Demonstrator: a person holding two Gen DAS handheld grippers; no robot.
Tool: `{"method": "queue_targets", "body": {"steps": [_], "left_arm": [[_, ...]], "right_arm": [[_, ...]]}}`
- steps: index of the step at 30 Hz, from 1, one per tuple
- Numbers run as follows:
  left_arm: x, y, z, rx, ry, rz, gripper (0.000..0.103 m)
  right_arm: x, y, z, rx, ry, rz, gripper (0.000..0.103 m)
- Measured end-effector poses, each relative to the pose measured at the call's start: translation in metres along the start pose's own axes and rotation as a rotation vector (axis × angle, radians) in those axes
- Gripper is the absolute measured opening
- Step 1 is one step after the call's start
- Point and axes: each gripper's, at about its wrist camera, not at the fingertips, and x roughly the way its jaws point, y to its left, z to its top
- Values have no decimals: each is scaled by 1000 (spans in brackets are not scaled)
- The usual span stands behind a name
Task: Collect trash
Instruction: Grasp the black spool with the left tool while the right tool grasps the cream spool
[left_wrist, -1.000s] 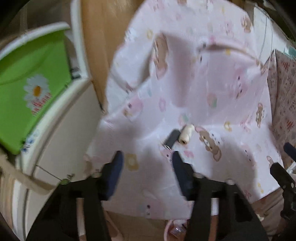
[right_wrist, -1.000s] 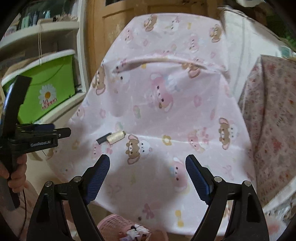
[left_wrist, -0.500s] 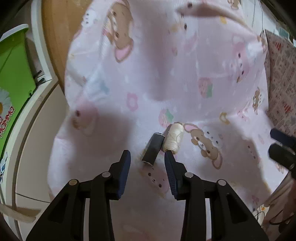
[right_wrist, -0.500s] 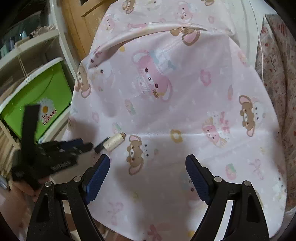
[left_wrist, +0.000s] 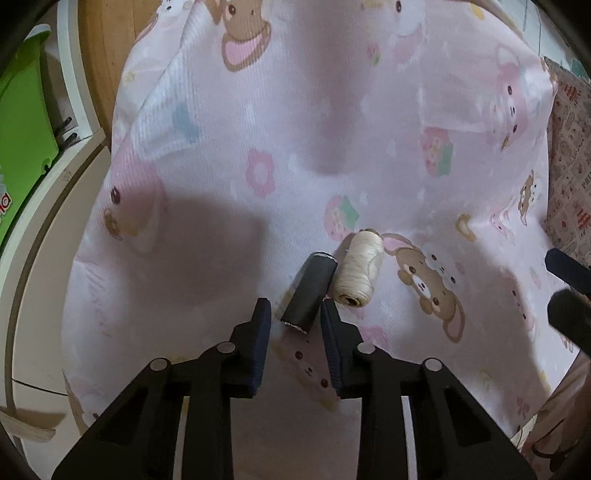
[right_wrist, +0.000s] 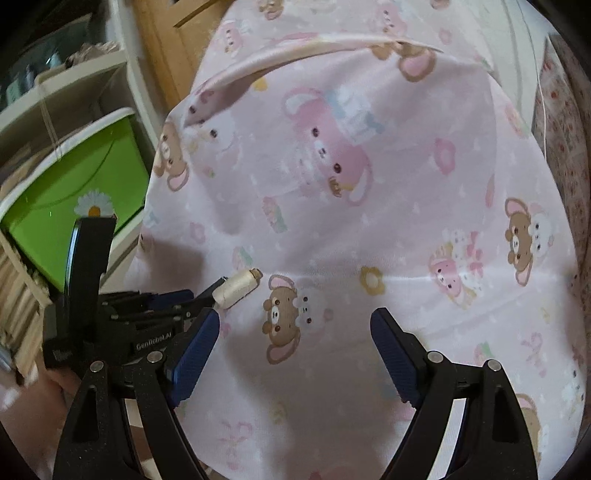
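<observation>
Fingers of my left gripper (left_wrist: 295, 317) are apart, on each side of the dark spool (left_wrist: 309, 291) on the pink cloth (left_wrist: 258, 129). To do this well, I squeeze only it, not the cream spool (left_wrist: 359, 267) touching it. My right gripper (right_wrist: 295, 343) waits wide apart, holding nothing.

Dark spool (right_wrist: 217, 287) mostly hidden behind left gripper (right_wrist: 192, 295) in right wrist view; right gripper (left_wrist: 569, 291) cut off by frame edge and blurred in left wrist view; green bin (left_wrist: 18, 122) cropped at left, its lettering too partial to read.
</observation>
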Motion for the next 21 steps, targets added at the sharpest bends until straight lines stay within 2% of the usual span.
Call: {"method": "queue_targets", "body": {"steps": [3,6,9,15,21], "left_arm": [[0,2,2,-38,11,-47,10],[-6,1,3,-42,-5,-36,7],[-18,-2,4,-47,-26,-4,7],[-61,2,8,-77,-130,68,7],[-90,25,13,-143,-221,140,7]], "right_arm": [[-4,3,-5,-38,-12,-6,86],[-7,3,-9,-56,-17,-3,86],[-6,2,-11,-60,-14,-5,86],[-5,7,-3,-43,-13,3,85],[17,41,14,-61,10,-11,86]]}}
